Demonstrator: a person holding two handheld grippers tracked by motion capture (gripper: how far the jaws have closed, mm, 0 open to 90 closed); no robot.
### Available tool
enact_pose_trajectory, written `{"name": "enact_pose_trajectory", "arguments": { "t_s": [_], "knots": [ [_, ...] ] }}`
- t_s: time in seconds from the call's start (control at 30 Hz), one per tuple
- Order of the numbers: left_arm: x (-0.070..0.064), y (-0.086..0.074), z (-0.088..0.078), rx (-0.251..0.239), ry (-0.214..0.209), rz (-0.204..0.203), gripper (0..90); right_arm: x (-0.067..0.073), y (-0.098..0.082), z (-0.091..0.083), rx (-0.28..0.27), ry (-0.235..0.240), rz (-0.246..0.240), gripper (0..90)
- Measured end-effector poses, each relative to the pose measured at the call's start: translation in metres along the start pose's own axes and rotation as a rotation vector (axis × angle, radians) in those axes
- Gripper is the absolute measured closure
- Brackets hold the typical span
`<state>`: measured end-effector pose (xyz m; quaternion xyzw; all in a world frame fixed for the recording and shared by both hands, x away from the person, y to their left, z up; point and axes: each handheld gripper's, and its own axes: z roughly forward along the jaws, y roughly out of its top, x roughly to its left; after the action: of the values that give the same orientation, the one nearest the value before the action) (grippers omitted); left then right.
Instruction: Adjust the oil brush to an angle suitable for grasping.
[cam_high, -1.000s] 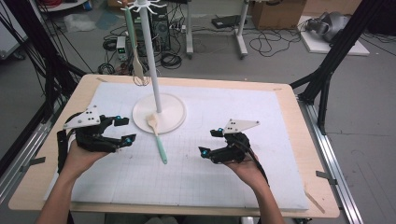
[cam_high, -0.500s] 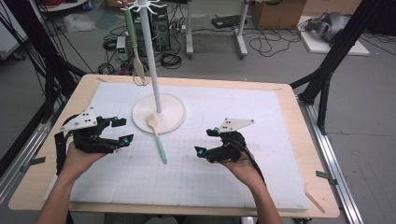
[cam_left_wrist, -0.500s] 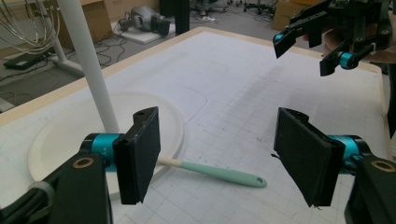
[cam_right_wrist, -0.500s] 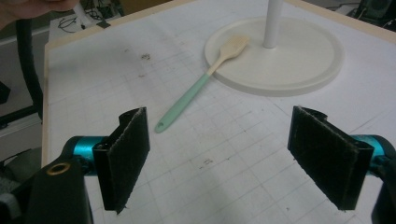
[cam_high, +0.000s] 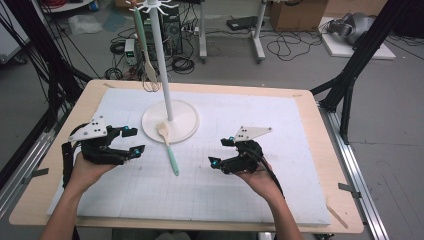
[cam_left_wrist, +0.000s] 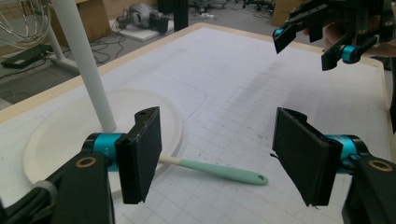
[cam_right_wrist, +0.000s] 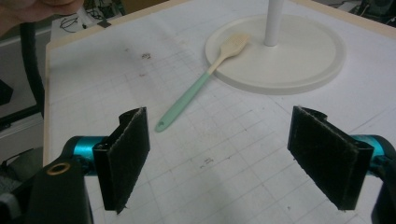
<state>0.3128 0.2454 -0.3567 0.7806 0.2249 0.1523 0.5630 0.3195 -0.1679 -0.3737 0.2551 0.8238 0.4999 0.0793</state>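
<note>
On mat (cam_high: 260, 165): one spatula (cam_high: 167, 145), two open hand-held grippers (cam_high: 131, 141) (cam_high: 220, 153).

1. the spatula (cam_high: 169, 148) has a mint-green handle and a cream brush-like head.
2. the stand (cam_high: 170, 120) is white, pole and round base alike.
3. the mat (cam_high: 260, 150) is white with a faint grey grid.
4. the table (cam_high: 330, 150) is pale wood at its rim.
5. the left gripper (cam_high: 131, 141) and the right gripper (cam_high: 221, 152) are black with turquoise knobs, each topped by a grey plate.
6. a second spatula (cam_high: 143, 45) hanging on the stand is pale green with a cream head.
</note>
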Motion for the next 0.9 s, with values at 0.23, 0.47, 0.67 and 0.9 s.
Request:
{"name": "enact_pose_trajectory", "arguments": {
  "t_s": [0.23,0.47,0.67,0.9],
  "knots": [
    [0.004,-0.009,0.01,0.026,-0.018,-0.008,42.7,-0.002,-0.001,-0.005,-0.003,-0.002,0.003,19.8],
    [0.006,-0.021,0.025,0.088,-0.042,-0.021,60.3,-0.006,-0.004,-0.013,-0.015,-0.015,0.011,19.8],
    [0.007,-0.029,0.04,0.135,-0.069,-0.035,73.8,-0.007,-0.005,-0.017,-0.023,-0.014,0.009,19.8],
    [0.005,-0.039,0.055,0.203,-0.084,-0.029,85.8,-0.008,-0.006,-0.019,-0.029,-0.017,0.008,19.8]
  ]
}}
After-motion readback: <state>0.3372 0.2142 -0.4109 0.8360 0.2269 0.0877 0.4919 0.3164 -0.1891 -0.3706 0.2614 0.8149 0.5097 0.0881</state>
